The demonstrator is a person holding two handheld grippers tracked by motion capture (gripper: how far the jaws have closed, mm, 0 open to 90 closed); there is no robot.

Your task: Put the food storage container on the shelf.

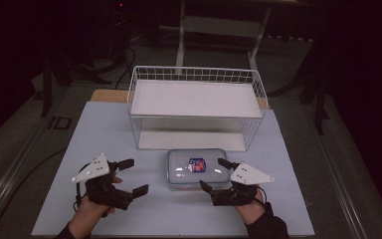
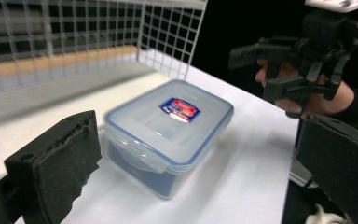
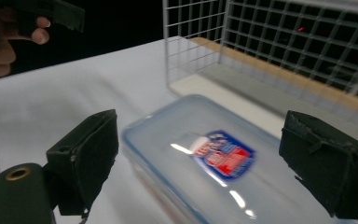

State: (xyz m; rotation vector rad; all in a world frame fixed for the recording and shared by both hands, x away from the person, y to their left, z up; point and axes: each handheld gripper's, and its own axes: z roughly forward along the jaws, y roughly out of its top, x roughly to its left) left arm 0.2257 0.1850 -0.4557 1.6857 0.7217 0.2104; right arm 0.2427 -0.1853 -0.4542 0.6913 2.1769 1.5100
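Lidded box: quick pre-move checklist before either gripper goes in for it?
1. Lidded box flat on the table, lid on: ok.
2. Left gripper open, nothing between its jaws: ok.
3. Right gripper open, pads off the box: ok.
4. Box apart from the wire rack in front of it: ok.
5. Latches on the lid shut: cannot tell.
6. Box contents or weight: cannot tell, walls look cloudy.
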